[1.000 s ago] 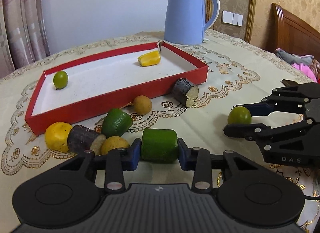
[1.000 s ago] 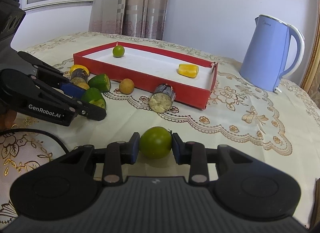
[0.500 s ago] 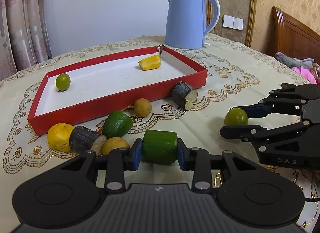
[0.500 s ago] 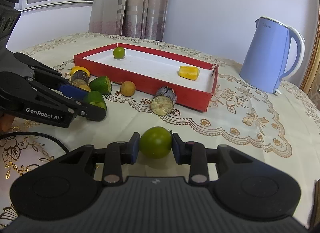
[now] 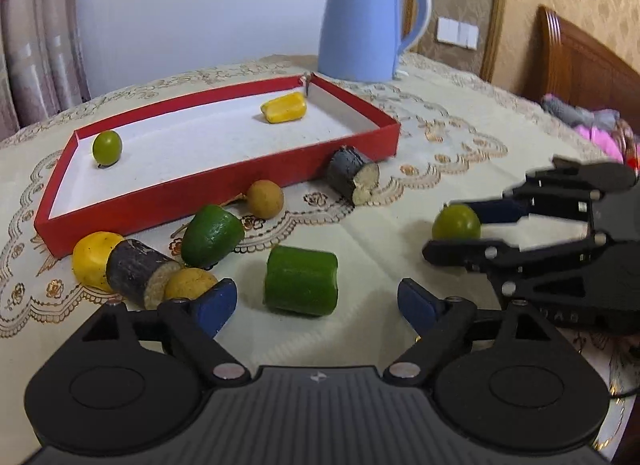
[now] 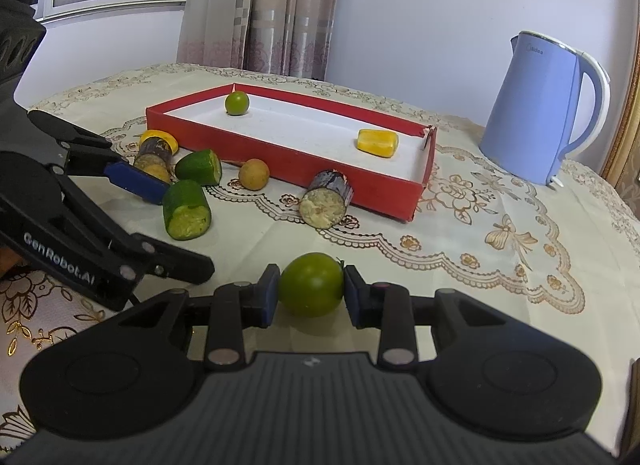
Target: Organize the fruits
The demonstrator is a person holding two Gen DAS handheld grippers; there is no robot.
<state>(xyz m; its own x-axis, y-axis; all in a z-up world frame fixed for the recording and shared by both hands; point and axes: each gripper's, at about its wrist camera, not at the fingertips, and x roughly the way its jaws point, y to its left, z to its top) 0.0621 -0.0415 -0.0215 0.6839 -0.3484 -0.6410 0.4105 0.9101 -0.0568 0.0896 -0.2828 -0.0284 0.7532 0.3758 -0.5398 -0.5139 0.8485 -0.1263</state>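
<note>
My left gripper (image 5: 317, 304) is opening. A green cut chunk (image 5: 301, 281) lies on the tablecloth between its fingers, clear of both blue pads. My right gripper (image 6: 311, 293) is shut on a round green fruit (image 6: 311, 284) low over the cloth, and it also shows at the right in the left wrist view. The red tray (image 5: 224, 185) with a white floor holds a small green fruit (image 5: 107, 147) and a yellow piece (image 5: 284, 112). In front of the tray lie a green half (image 5: 212, 235), a tan round fruit (image 5: 265, 204) and a dark cane piece (image 5: 354, 174).
A yellow fruit (image 5: 94, 261), a second dark cane piece (image 5: 138, 277) and a tan fruit (image 5: 190, 283) crowd my left finger. A blue kettle (image 5: 360, 21) stands behind the tray. A wooden headboard (image 5: 580, 61) and clothes lie beyond the table's right edge.
My left gripper's jaws have spread wide and let go of the green chunk, which now rests on the cloth. The right gripper still holds its green fruit in the same place.
</note>
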